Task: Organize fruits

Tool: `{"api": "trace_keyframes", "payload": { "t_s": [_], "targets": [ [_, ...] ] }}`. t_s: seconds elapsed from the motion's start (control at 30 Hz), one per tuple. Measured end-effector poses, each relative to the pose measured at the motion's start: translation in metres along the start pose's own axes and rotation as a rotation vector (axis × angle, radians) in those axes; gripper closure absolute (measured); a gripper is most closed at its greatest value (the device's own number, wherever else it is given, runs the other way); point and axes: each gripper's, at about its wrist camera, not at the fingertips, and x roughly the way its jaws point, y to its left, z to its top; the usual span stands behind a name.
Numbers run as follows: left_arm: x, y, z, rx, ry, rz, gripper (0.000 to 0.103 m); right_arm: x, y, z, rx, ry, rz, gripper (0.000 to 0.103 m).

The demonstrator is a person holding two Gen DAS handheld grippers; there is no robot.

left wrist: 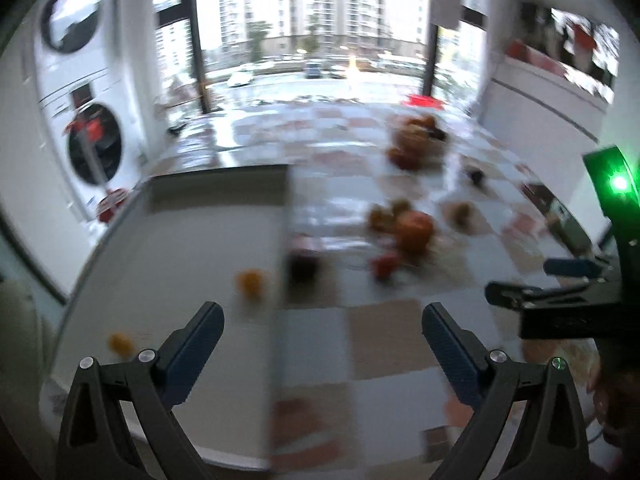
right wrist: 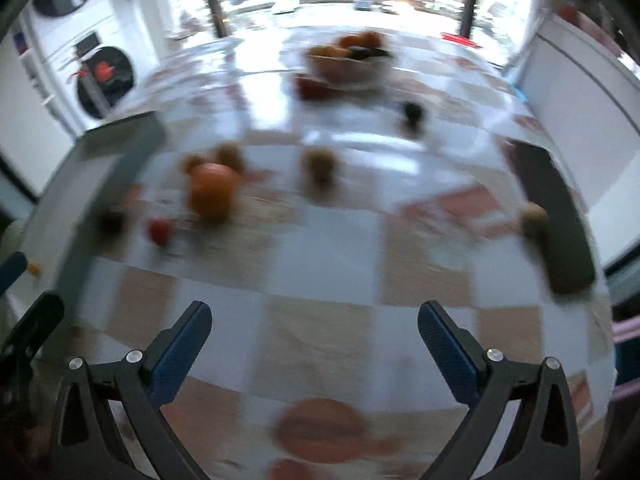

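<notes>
Now both wide apart and holding nothing: left gripper [left wrist: 323, 326] and right gripper [right wrist: 315, 324], poised above the checkered desk [right wrist: 320, 248]. Ahead, blurred: big orange [right wrist: 212, 192] mid-desk beside small red fruit [right wrist: 161, 231], fruit bowl [right wrist: 348, 62] farther back.

Motion blur smears both views. Small fruits [right wrist: 320, 164] on desk [right wrist: 320, 240]: kinds unreadable. Bowl [right wrist: 346, 66] contents indistinct. Dark slab [right wrist: 556, 216] at right edge unidentifiable.
</notes>
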Motion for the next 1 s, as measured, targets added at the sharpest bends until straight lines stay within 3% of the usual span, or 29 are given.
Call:
{"api": "trace_keyframes", "payload": {
  "t_s": [0.13, 0.27, 0.47, 0.53, 1.0],
  "targets": [
    [0.021, -0.033, -0.009, 0.056, 0.054, 0.008, 0.003, 0.011, -0.033, -0.017, 0.048, -0.006, -0.045, 0.000],
    [0.041, -0.034, -0.015, 0.052, 0.108, 0.071, 0.003, 0.008, -0.035, -0.026, 0.003, -0.075, -0.062, 0.000],
    [0.051, -0.022, -0.009, 0.000, 0.117, 0.143, 0.003, 0.009, -0.037, -0.028, 0.005, -0.102, -0.061, 0.000],
    [0.056, -0.015, -0.009, -0.059, 0.131, 0.128, 0.002, 0.011, -0.035, -0.028, 0.005, -0.104, -0.061, 0.000],
    [0.053, -0.017, -0.016, -0.077, 0.099, 0.152, 0.001, 0.011, -0.036, -0.028, 0.006, -0.106, -0.059, 0.000]
  ]
}}
